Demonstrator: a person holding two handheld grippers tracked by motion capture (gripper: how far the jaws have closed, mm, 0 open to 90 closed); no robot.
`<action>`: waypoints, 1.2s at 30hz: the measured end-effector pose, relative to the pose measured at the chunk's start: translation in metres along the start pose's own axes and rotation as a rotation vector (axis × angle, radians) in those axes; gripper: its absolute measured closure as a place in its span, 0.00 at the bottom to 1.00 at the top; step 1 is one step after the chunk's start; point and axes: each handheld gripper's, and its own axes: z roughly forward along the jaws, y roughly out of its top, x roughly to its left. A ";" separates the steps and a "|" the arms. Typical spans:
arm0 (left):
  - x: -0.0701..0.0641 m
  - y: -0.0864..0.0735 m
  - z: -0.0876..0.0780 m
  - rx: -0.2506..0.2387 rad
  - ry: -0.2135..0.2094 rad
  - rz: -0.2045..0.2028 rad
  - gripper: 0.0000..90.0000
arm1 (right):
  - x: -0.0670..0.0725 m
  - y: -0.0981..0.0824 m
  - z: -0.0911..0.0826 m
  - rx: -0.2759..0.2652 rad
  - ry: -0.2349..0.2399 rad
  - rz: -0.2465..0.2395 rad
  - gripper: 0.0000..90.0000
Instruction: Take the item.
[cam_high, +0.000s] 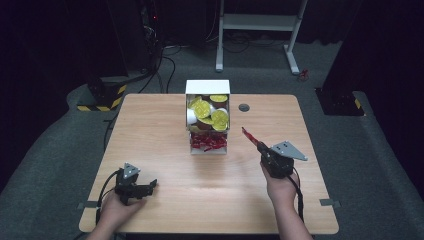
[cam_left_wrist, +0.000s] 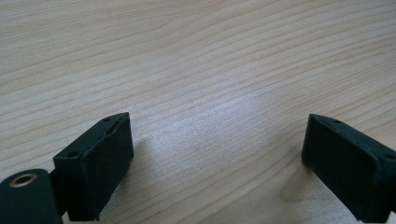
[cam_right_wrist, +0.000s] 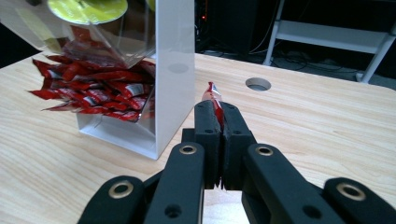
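Two black jaws of the right gripper (cam_right_wrist: 219, 112) are pressed together on a thin red sachet (cam_right_wrist: 212, 95), whose tip stands out above them. From the high view, this right gripper (cam_high: 256, 142) is held above the table (cam_high: 165, 200), to the right of the white dispenser box (cam_high: 207, 86), and the red sachet (cam_high: 248, 135) points up and toward the box. Just beside the jaws in the right gripper view stands the white side wall of the box (cam_right_wrist: 175, 70); it is close on the left but not touching. Behind this wall, many red sachets (cam_right_wrist: 93, 88) lie in the lower tray, and round yellow-lidded capsules (cam_high: 207, 110) fill the clear upper part. A round cable hole (cam_right_wrist: 258, 84) is in the table surface beyond the sachet, with nothing between them.

Near the front left corner, the left gripper (cam_high: 142, 189) rests low on the wood, well apart from the box. Its jaws stand wide apart over bare wood, holding nothing.
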 end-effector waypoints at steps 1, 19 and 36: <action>0.000 0.000 0.000 0.000 0.000 0.000 0.10 | -0.002 0.001 0.002 0.001 -0.008 0.001 0.98; 0.000 0.001 0.002 0.015 0.018 -0.011 0.04 | -0.012 0.013 0.025 0.008 -0.049 -0.002 0.98; 0.001 0.001 0.002 0.017 0.023 0.003 0.04 | -0.017 0.015 0.037 0.020 -0.088 -0.006 0.98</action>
